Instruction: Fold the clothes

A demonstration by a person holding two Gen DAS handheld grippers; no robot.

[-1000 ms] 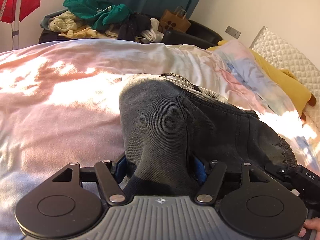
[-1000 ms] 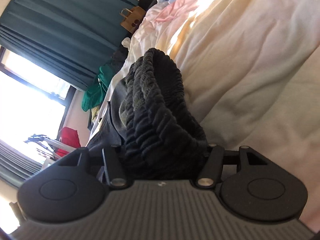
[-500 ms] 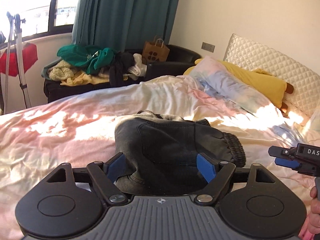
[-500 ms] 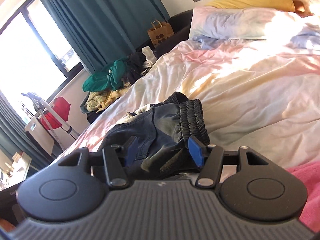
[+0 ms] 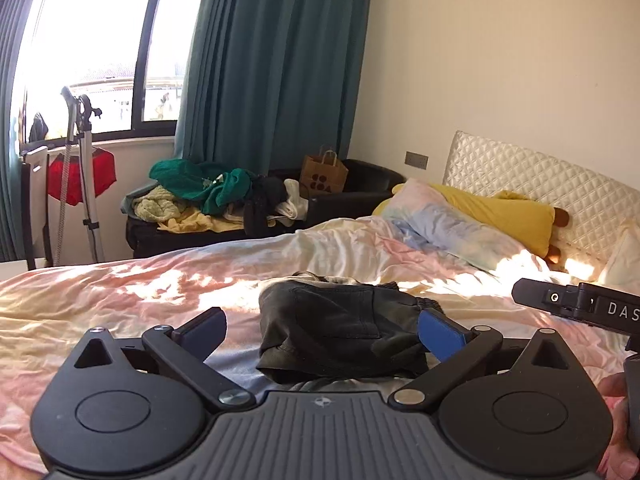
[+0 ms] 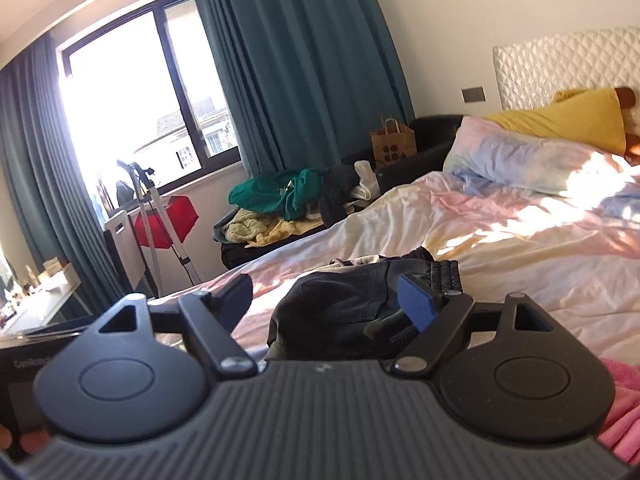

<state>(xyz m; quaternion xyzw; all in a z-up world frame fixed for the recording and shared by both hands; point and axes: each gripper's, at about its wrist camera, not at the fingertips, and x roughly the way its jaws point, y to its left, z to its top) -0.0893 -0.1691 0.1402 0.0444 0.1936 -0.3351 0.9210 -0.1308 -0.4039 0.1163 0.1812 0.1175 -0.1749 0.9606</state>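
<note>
A folded pair of dark grey denim shorts (image 5: 340,328) (image 6: 344,308) with an elastic waistband lies on the pastel bedsheet (image 5: 120,304) (image 6: 500,248). My left gripper (image 5: 322,330) hangs open above the bed, just short of the shorts, with nothing between its blue pads. The right gripper (image 6: 334,296) is likewise open and empty, drawn back from the shorts. Part of the right gripper's body shows at the right edge of the left wrist view, with a hand on it.
A black couch (image 5: 360,184) piled with green, yellow and dark clothes (image 5: 208,192) and a paper bag (image 5: 322,178) stands past the bed. Pillows (image 5: 460,220) and a quilted headboard (image 5: 540,176) are at right. A pink cloth (image 6: 616,408) lies near right. A stand with red fabric (image 5: 80,176) is by the window.
Both grippers let go of the shorts, opened wide and pulled back and up. The folded shorts now lie free on the bed.
</note>
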